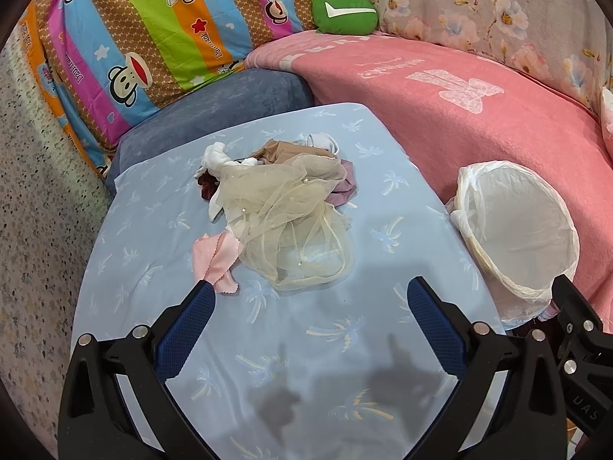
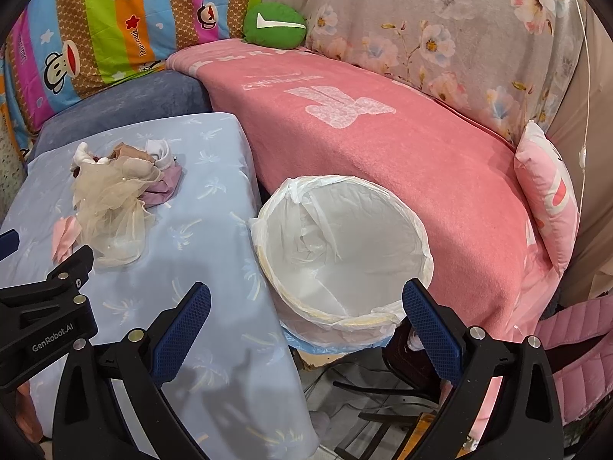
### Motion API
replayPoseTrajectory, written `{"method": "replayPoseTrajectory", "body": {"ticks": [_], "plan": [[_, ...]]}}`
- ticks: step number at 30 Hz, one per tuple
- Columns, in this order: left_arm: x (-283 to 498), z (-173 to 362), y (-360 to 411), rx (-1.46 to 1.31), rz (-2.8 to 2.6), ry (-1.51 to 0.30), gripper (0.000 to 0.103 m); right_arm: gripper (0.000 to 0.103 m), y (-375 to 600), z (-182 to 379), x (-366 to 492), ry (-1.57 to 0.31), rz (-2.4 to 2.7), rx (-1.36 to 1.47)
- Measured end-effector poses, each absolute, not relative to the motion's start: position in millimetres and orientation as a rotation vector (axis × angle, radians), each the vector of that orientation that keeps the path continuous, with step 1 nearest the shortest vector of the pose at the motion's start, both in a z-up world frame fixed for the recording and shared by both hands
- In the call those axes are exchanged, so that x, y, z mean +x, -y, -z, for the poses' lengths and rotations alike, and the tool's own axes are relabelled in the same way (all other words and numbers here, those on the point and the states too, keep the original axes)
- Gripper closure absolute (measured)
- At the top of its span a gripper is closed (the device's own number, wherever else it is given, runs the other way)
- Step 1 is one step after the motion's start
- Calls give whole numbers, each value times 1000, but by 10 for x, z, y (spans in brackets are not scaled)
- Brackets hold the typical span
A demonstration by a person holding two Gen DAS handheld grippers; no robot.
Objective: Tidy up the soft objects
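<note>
**A sofa corner draped in mismatched covers**

The pink blanket (image 2: 383, 161) covers the sofa seat and serves as the landmark. Behind it hangs a grey floral sheet (image 2: 440, 38) over the backrest. At its far left corner sits a green cushion (image 2: 275, 23), and beyond that a striped monkey-print quilt (image 1: 153, 27). Left of the blanket a blue-grey cushion (image 1: 214, 111) adjoins a table in a pale blue palm-print cloth (image 1: 268, 345). At the blanket's right end leans a pink pillow (image 2: 548, 195).

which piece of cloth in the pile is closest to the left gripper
The small pink cloth with the zigzag edge, lying at the pile's near-left corner just ahead of the open left gripper; the cream tulle lies farther.
</note>
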State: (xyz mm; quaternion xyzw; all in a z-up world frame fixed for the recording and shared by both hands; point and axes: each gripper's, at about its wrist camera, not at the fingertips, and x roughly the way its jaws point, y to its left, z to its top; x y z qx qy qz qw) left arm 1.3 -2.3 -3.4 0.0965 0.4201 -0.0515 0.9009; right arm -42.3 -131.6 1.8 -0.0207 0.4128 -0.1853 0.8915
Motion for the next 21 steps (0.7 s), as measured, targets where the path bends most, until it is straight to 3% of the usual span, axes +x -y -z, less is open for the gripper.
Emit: {"method": "replayPoseTrajectory", "body": {"ticks": [21], "plan": [[18, 11, 35, 200, 109, -869, 7, 6, 1329, -25, -427, -857, 380, -38]]}}
